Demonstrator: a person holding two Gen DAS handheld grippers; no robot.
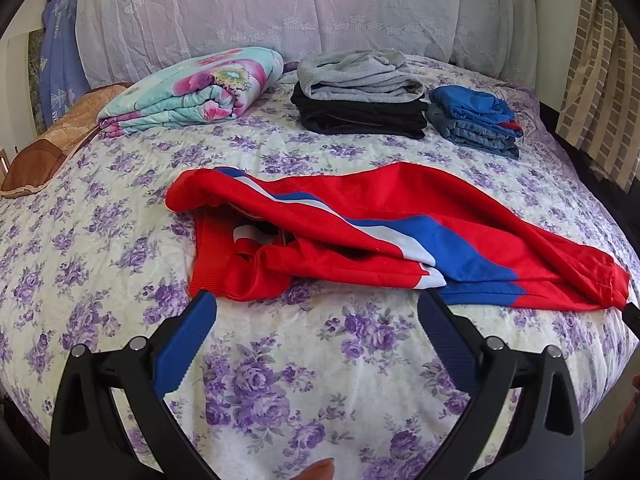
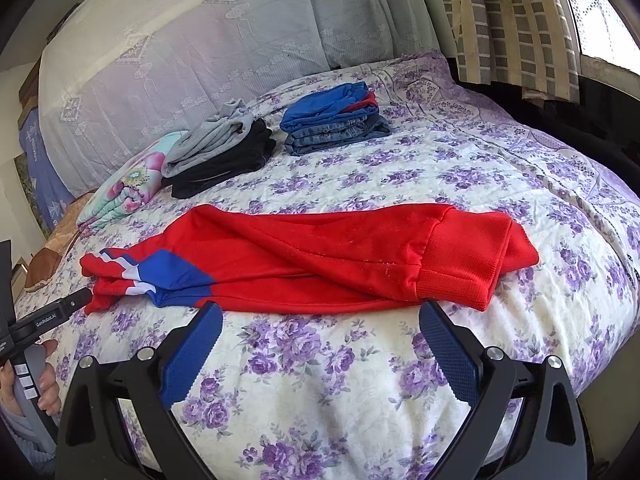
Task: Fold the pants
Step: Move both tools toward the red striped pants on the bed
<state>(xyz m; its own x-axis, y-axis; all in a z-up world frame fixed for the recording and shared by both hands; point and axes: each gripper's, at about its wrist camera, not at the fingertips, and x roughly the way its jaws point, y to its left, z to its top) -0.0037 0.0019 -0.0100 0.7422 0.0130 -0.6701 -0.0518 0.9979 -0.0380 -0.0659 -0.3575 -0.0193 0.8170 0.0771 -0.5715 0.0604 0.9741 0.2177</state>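
Red track pants (image 1: 360, 240) with blue and white side stripes lie stretched left to right across the floral bedspread (image 1: 280, 380), legs laid one over the other. The waistband end lies at the left in the left wrist view, and the ribbed cuffs (image 2: 492, 260) lie at the right in the right wrist view. My left gripper (image 1: 316, 304) is open just short of the pants' near edge, nothing between its blue pads. My right gripper (image 2: 320, 316) is open too, near the lower legs, empty. The left tool (image 2: 48, 320) shows at the left edge, held by a hand.
At the back of the bed sit a folded floral quilt (image 1: 192, 92), a grey-and-black stack of folded clothes (image 1: 360, 96) and a blue-and-denim stack (image 1: 476, 120). A brown pillow (image 1: 52, 148) lies far left. A lace-covered headboard (image 1: 280, 8) and a checked curtain (image 2: 504, 20) stand behind.
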